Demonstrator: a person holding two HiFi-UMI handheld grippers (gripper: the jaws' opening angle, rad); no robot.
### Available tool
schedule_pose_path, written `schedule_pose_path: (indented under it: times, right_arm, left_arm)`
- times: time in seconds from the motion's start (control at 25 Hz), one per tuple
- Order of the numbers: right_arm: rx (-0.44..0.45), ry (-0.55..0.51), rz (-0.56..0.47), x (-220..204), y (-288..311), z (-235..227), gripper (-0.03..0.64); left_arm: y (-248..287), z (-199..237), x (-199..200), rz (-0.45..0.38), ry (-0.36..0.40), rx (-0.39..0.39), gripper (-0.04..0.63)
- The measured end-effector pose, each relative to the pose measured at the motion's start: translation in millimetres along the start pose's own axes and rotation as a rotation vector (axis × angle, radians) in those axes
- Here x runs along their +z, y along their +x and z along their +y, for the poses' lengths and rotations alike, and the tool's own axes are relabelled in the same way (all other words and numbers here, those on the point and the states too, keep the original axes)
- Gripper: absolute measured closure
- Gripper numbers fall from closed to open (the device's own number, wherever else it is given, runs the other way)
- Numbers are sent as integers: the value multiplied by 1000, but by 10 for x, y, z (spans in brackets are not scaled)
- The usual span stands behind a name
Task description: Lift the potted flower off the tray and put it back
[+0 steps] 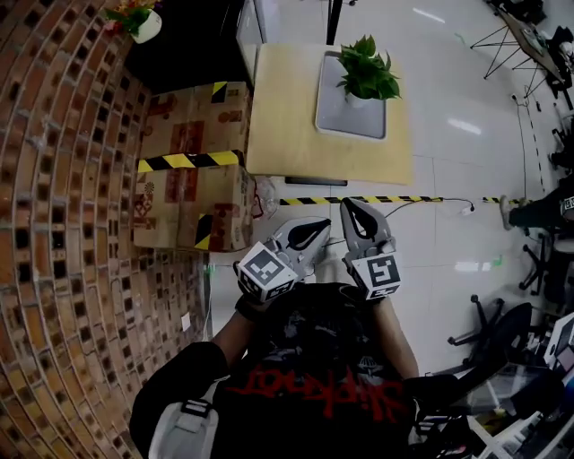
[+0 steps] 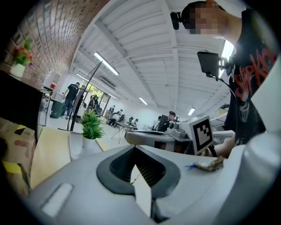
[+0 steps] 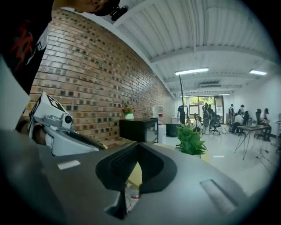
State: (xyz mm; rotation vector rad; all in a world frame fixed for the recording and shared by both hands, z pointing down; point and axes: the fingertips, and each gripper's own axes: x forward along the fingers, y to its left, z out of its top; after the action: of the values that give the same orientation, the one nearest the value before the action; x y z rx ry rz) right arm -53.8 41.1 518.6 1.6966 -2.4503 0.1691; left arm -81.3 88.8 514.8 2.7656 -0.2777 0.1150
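Observation:
The potted flower (image 1: 366,72), a leafy green plant in a white pot, stands on the grey tray (image 1: 345,121) on a pale wooden table (image 1: 287,134). Both grippers are held close to the person's chest, well short of the table. My left gripper (image 1: 321,231) is shut with nothing in it, and so is my right gripper (image 1: 352,208). In the left gripper view the plant (image 2: 91,125) shows far beyond the shut jaws. From the right gripper view the plant (image 3: 190,141) is also distant.
Cardboard boxes (image 1: 193,166) with yellow-black tape stand left of the table against a brick wall (image 1: 63,179). A second potted flower (image 1: 134,18) sits on a black cabinet. Striped floor tape and a cable run below the table. Office chairs and several people are at the right.

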Motion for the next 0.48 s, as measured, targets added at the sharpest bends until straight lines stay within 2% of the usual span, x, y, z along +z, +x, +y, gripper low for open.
schedule_pose_path:
  times: [0.16,0.28,0.48]
  right_arm:
    - [8,6,-30,83,-385,207,614]
    - [26,16,-64,178,-689,247,615]
    - [31,23,-100,195,-1467,283,616]
  left_arm:
    - [-113,-374,44,-39,61,-2,595]
    - [-150,-637,102,-61,102,28,595]
    - [-160,-1347,58,-74,131,85,595]
